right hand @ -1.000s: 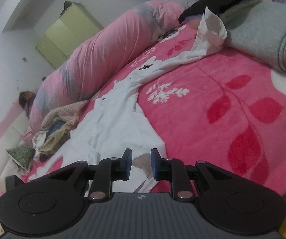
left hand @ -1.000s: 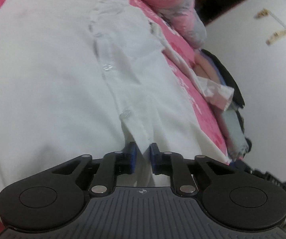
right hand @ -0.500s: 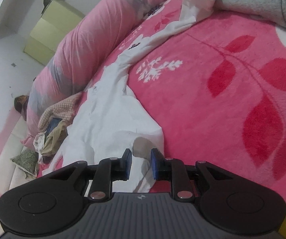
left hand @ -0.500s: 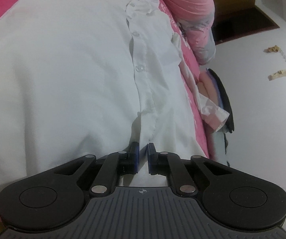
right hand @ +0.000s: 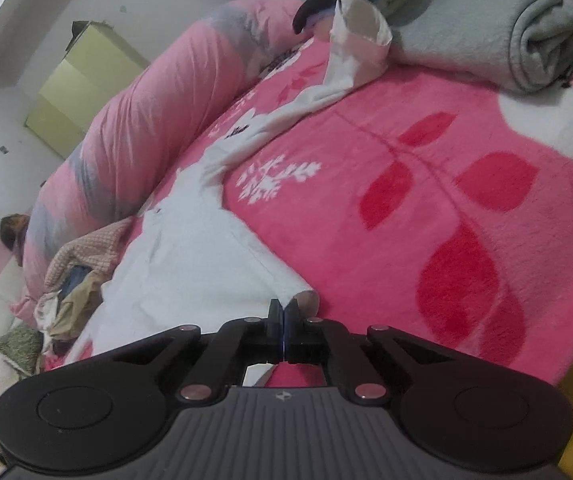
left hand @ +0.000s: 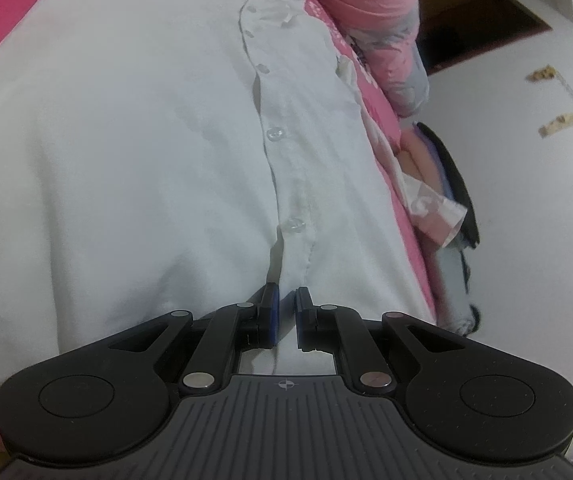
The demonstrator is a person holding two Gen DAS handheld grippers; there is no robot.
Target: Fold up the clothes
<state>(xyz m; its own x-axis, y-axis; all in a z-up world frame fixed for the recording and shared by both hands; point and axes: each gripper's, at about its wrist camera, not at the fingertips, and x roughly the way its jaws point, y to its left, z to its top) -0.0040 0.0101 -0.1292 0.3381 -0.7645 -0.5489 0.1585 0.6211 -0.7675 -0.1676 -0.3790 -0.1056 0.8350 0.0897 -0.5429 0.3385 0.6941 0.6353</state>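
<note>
Shirt [right hand: 190, 264] flat on blanket [right hand: 426, 208], bolster [right hand: 158, 120] behind, folded towel [right hand: 486, 28] far right

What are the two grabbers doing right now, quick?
Left gripper: shut on the white shirt, pinching its bottom edge.
Right gripper: shut on the white shirt's corner.

Bed: a pink fleece blanket [right hand: 426, 168] with red leaves and white flowers covers it.
Bolster: a long pink and grey roll [right hand: 146, 120] lies along the far side.
Wall: white plaster [left hand: 526, 208], scuffed, with peeling tape scraps.
Cabinet: pale yellow-green [right hand: 82, 92], standing against the far wall.
Doorway: dark opening with a wooden frame [left hand: 482, 20].
Light: dim, even, indoor.
</note>
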